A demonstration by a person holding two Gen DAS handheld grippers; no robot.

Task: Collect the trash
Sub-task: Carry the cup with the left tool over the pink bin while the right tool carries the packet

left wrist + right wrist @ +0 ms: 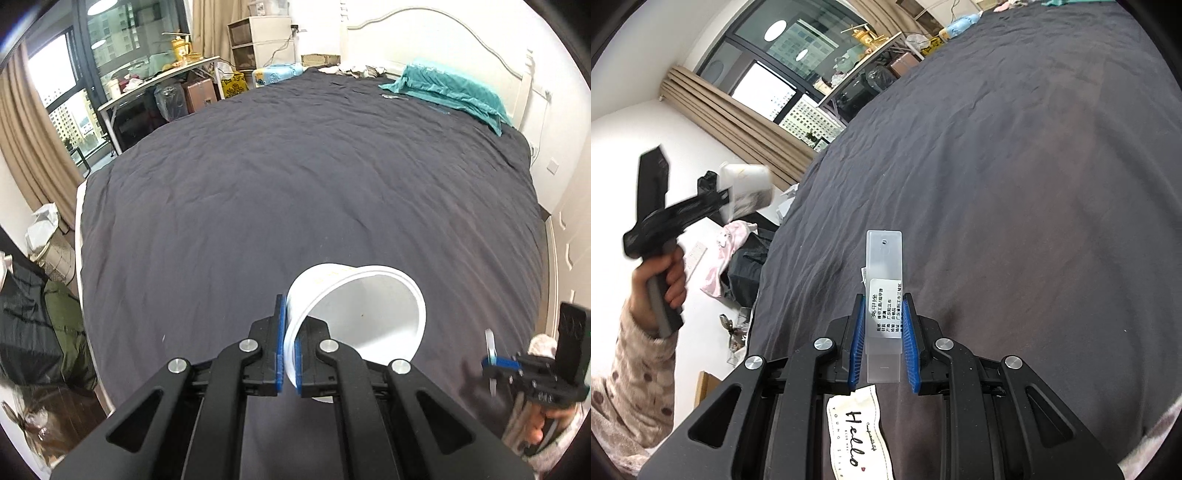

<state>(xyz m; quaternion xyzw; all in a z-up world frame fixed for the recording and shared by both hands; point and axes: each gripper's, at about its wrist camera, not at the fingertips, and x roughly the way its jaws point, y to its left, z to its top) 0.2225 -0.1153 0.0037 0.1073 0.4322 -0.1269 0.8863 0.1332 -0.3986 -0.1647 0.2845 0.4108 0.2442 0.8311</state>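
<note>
A: White paper cup point(354, 310), where's it sitting?
B: Right in the left gripper point(289, 363), blue pads pinched together on its rim, cup tipped on its side, mouth facing right, above the dark grey bedsheet point(295, 184)

A: And the right gripper point(883, 339)?
B: Clamped on a frosted plastic case point(884, 295) with a printed label, sticking straight out ahead between the fingers, a "Hello" tag point(857, 435) just beneath it

A: Beyond the claws?
B: Teal pillow point(450, 88) far ahead by the headboard
</note>
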